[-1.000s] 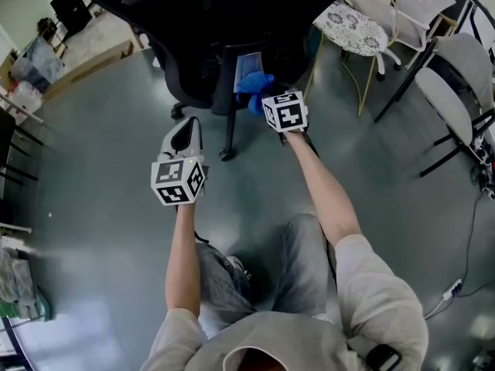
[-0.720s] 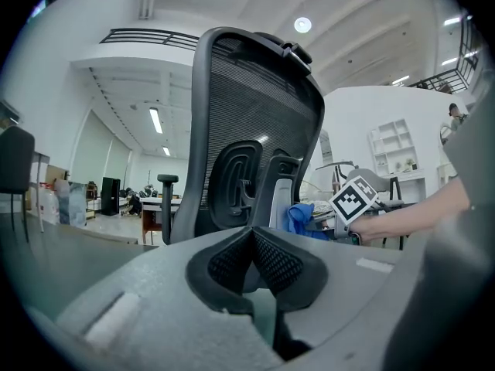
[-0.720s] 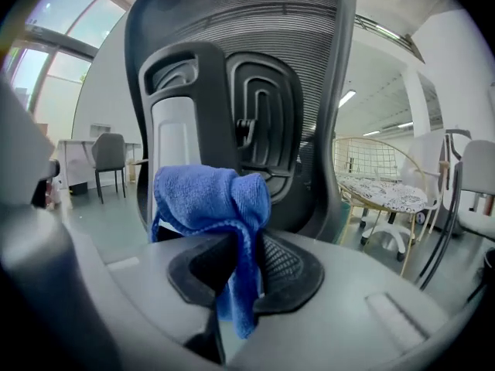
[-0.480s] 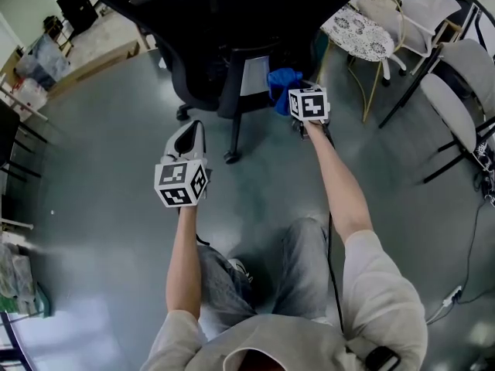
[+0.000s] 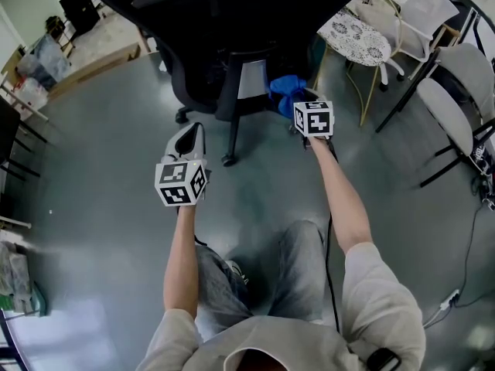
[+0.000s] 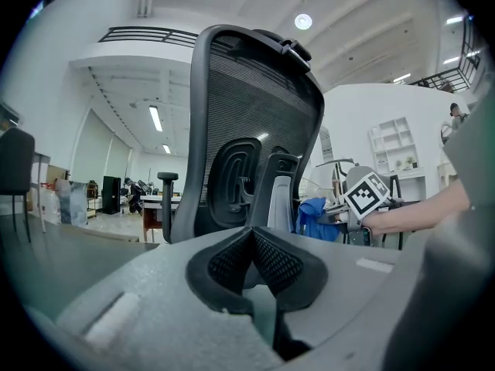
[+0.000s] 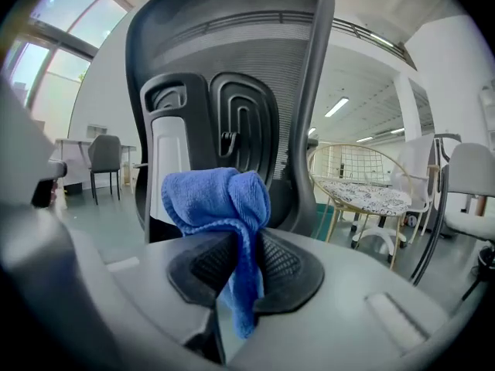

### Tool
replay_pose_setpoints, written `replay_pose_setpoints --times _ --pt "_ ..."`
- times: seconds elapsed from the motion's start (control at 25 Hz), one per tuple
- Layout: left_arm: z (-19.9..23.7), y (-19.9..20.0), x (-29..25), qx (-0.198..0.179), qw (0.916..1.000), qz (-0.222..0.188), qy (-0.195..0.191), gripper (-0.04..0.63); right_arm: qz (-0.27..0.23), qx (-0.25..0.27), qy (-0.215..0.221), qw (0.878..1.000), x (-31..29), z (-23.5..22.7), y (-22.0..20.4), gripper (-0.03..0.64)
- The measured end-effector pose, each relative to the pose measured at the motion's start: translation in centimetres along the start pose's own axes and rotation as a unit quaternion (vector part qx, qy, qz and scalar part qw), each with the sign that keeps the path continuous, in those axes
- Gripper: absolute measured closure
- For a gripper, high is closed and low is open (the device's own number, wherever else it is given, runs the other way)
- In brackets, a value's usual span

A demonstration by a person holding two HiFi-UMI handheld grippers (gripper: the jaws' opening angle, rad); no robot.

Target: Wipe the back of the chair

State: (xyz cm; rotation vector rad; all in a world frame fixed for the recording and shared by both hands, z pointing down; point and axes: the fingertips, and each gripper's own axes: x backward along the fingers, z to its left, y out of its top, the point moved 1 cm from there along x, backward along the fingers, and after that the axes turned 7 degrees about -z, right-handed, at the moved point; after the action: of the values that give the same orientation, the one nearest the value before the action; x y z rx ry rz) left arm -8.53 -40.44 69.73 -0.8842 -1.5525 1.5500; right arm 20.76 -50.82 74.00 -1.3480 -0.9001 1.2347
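REAR OF THE CHAIR: A person works behind a black mesh office chair (image 5: 232,22), a claw in each hand. The right gripper (image 7: 241,242) has its jaws pinched tight on a blue cloth (image 7: 216,195), which bunches above the jaw tips and hangs down between them. Directly ahead of that claw rises the chair's back, with its dark lumbar frame and a pale upright panel (image 7: 166,168) just beyond the cloth. Whether the cloth touches the chair cannot be told. The left gripper (image 6: 250,234) has its jaws pressed together with nothing between them. It is held nearer the person, apart from the chair that stands ahead of it, with the right claw and the cloth off to its right. To the right of the right claw sits a wire-frame chair (image 7: 340,165) with a patterned cushion (image 7: 363,195).
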Motion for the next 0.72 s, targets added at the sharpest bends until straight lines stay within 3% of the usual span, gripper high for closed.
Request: replay_pose_setpoints --times 0.28,0.44,0.72 --pt "-0.6 0.0 0.3 -0.011 0.9999 0.003 0.004 0.591 -0.047 -0.004 0.015 0.999 5.5 2.0 0.9 0.549" --pt "-1.4 -0.4 0.4 -0.015 0.9999 0.009 0.0 0.591 -0.064 0.025 0.024 0.997 7.8 3.7 1.1 0.549" --pt "-1.6 -1.2 0.9 -0.022 0.9996 0.016 0.004 0.591 -0.086 -0.007 0.034 0.996 8.8 5.3 1.5 0.549"
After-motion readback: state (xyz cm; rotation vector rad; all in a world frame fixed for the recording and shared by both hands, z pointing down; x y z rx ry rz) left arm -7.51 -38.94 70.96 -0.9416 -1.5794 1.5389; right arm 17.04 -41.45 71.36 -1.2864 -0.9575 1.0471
